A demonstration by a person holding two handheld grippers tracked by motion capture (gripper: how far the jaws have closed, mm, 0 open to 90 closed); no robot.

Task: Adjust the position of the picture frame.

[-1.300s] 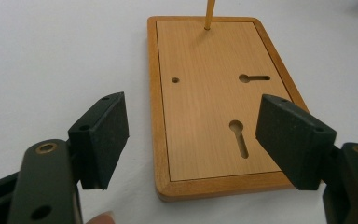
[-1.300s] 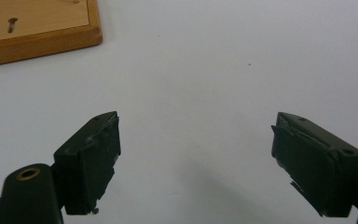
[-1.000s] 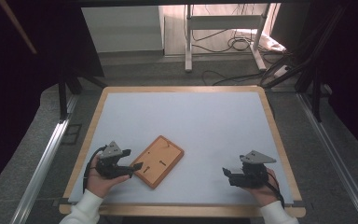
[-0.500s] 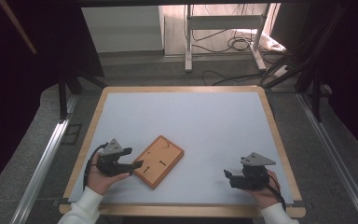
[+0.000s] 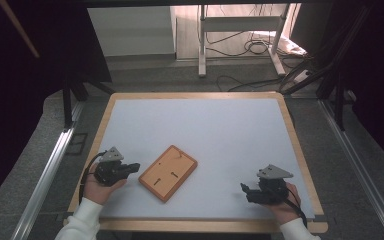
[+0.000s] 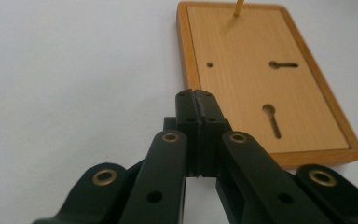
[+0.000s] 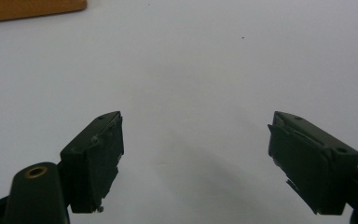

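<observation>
A flat wooden board (image 5: 168, 172) with two keyhole slots and a small round hole lies on the white table. In the left gripper view the board (image 6: 261, 79) sits just ahead and to the right of my left gripper (image 6: 196, 95). Its jaws have just been closing and now meet, with nothing between them. In the high view the left gripper (image 5: 136, 166) points at the board's left edge, close to it but apart. My right gripper (image 5: 244, 189) rests near the front right. Its jaws (image 7: 196, 135) stand wide open over bare table, with a corner of the board (image 7: 28, 9) far off.
The table has a raised wooden rim (image 5: 195, 95). A thin yellowish peg (image 6: 237, 7) stands at the board's far end. Beyond the table are metal frame legs (image 5: 201, 45) and cables on the floor. Metal rails run along both sides.
The left gripper's jaws have come together beside the board. The right gripper and the board lie where they were.
</observation>
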